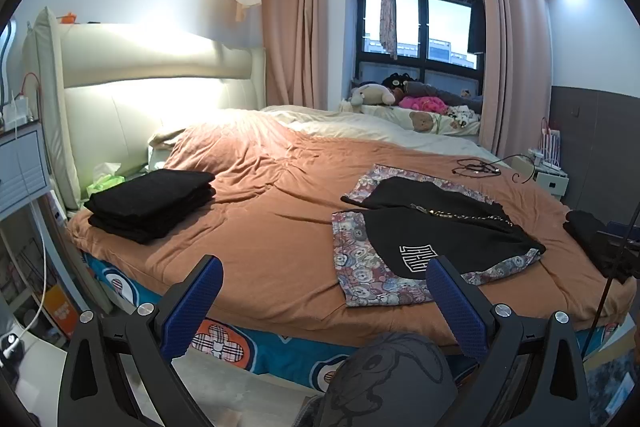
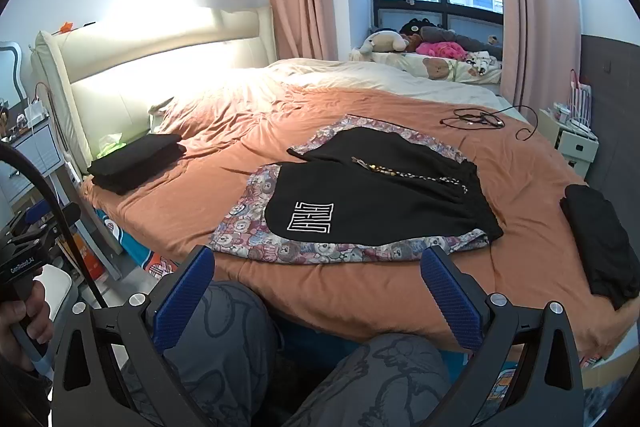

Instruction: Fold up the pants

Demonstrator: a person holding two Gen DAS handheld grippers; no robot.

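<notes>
1. Black fabric with a white block logo — the black shorts (image 2: 380, 203) are lying spread flat near the front edge of the bed (image 2: 360, 291), on top of a bear-print pair of pants (image 2: 320, 247) whose patterned border is showing around them.
2. The left hand-held gripper (image 1: 324, 303) is hovering short of the bed edge with its blue pads (image 1: 192, 307) standing wide apart and nothing between them.
3. The right hand-held gripper (image 2: 318, 291) is likewise gaping, empty, and pointing at the near hem of the garments from above the person's knees.
4. A folded black stack (image 1: 152, 205) is sitting toward the headboard on the left, and another folded black garment (image 2: 600, 243) is resting at the right edge — so some pieces are looking finished already.
5. Judging from this, the step in hand is the approach: neither garment is being touched yet.
6. The next move is probably calling for both grippers to be reaching forward, pinching opposite ends of the shorts, and carrying one half over the other without dragging the bear-print layer beneath.
</notes>
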